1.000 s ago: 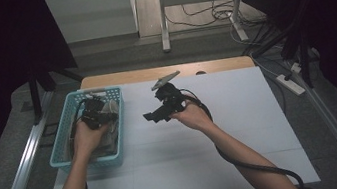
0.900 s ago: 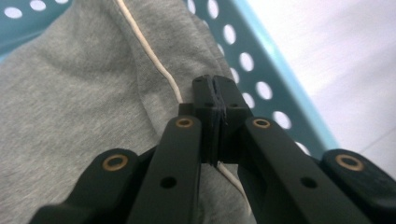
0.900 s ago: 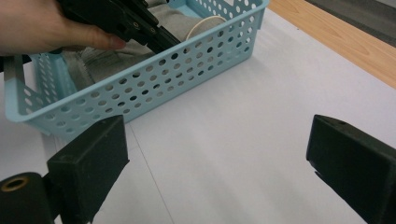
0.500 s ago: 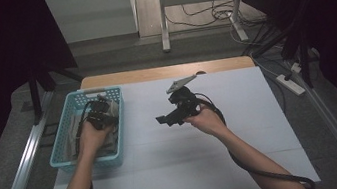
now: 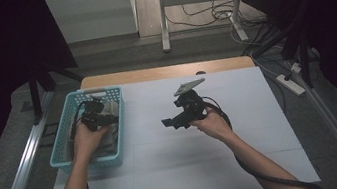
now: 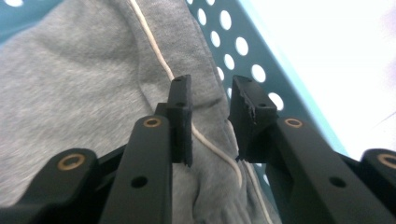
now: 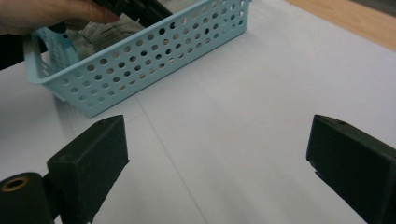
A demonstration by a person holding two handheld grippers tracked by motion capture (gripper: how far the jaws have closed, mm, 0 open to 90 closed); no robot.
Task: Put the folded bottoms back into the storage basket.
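A light blue perforated basket (image 5: 64, 140) stands at the table's left and holds a grey garment (image 5: 111, 139) with a white drawstring (image 6: 154, 46). My left gripper (image 5: 95, 116) reaches down into the basket. In the left gripper view its jaws (image 6: 211, 88) have just been opening and stand a little apart over the grey garment (image 6: 70, 84), with the cord running under the gap and the pads not pressing. My right gripper (image 5: 171, 123) hovers over the middle of the table, pointing at the basket (image 7: 140, 60). It (image 7: 229, 140) is wide open and empty.
The white table top (image 5: 243, 134) stretches right and toward the person. A wooden strip (image 5: 163, 72) runs along its far edge. Metal rails (image 5: 20, 167) flank the table, a power strip (image 5: 292, 84) lies on the floor at right, and desk legs (image 5: 163, 19) stand beyond.
My right gripper has drawn to the right, away from the basket, and a little nearer the person. The left hand has stayed in the basket.
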